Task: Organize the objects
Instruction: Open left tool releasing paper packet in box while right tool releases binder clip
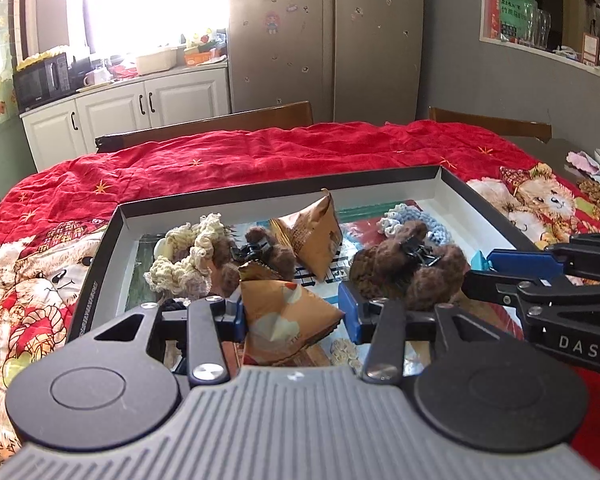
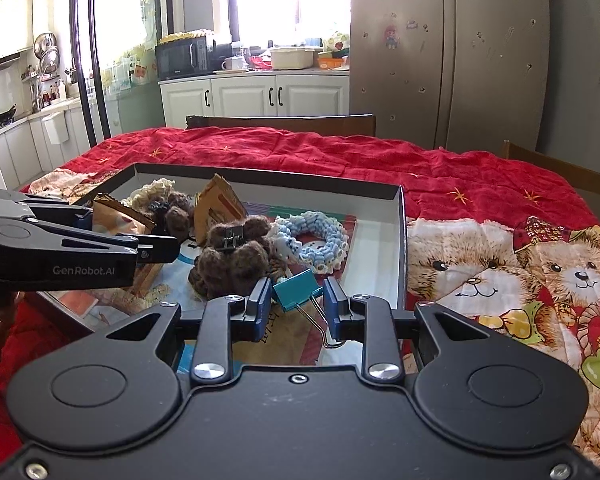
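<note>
A shallow black-rimmed box (image 1: 452, 182) (image 2: 400, 240) lies on the red tablecloth. My left gripper (image 1: 292, 314) is shut on an orange triangular snack packet (image 1: 288, 316) over the box's near edge; the gripper also shows at the left of the right wrist view (image 2: 156, 248). My right gripper (image 2: 296, 306) is closed on a teal binder clip (image 2: 294, 290) over the box; it shows at the right of the left wrist view (image 1: 480, 264). In the box lie a second orange packet (image 1: 314, 236), two brown fuzzy hair claws (image 1: 408, 264) (image 2: 232, 260), a cream scrunchie (image 1: 188, 252) and a light blue scrunchie (image 2: 320, 240).
The table wears a red cloth with teddy bear prints (image 2: 500, 264). Two wooden chairs (image 1: 220, 124) (image 1: 492, 122) stand at its far side. Behind are white cabinets (image 1: 112, 108), a microwave (image 1: 40, 80) and a steel fridge (image 1: 324, 40). Small items lie at the table's far right (image 1: 596, 196).
</note>
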A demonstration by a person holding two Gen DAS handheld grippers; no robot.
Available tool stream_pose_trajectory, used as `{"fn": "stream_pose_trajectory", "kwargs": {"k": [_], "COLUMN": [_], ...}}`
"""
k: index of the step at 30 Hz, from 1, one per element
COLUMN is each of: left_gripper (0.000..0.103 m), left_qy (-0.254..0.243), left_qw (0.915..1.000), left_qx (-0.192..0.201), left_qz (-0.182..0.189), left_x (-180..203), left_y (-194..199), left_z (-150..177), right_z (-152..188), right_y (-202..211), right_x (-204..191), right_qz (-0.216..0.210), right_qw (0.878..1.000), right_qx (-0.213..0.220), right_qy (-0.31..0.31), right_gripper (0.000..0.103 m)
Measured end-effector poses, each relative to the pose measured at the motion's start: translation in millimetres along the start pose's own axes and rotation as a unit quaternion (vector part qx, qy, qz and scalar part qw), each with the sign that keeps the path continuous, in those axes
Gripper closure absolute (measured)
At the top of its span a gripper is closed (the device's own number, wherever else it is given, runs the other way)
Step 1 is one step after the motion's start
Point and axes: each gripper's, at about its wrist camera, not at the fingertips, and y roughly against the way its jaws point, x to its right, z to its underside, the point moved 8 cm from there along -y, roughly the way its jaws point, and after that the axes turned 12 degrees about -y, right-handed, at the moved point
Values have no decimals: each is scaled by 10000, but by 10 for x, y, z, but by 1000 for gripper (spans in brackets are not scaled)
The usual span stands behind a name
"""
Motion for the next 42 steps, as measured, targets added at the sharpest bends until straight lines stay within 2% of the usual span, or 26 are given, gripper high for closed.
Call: {"fn": "stream_pose_trajectory", "kwargs": {"k": [19,33,38,40,42], "left_gripper": [52,48,41,34,33], "left_qy": [-744,-807,-818,-822,-836], "left_qw": [9964,9958,9958,9957,9953], "left_qx": [50,37,30,43,67], "left_qz": [-416,-441,-419,-436,-486], "left_x": [172,180,195,189,186], "left_y": [-26,-26,-18,-9,8], "left_z": [28,43,48,45,34], "right_z": [60,89,106,109,107], "right_y": [-81,-105,-116,-120,-118], "right_x": [-50,-68,-86,-93,-94], "right_qz": [26,-2,-35,-49,-59], "right_qw": [9997,9995,9992,9991,9991], "right_qx": [-148,-223,-277,-290,-295], "right_qy": [167,244,297,305,303], "right_gripper": [76,76,76,75,75]}}
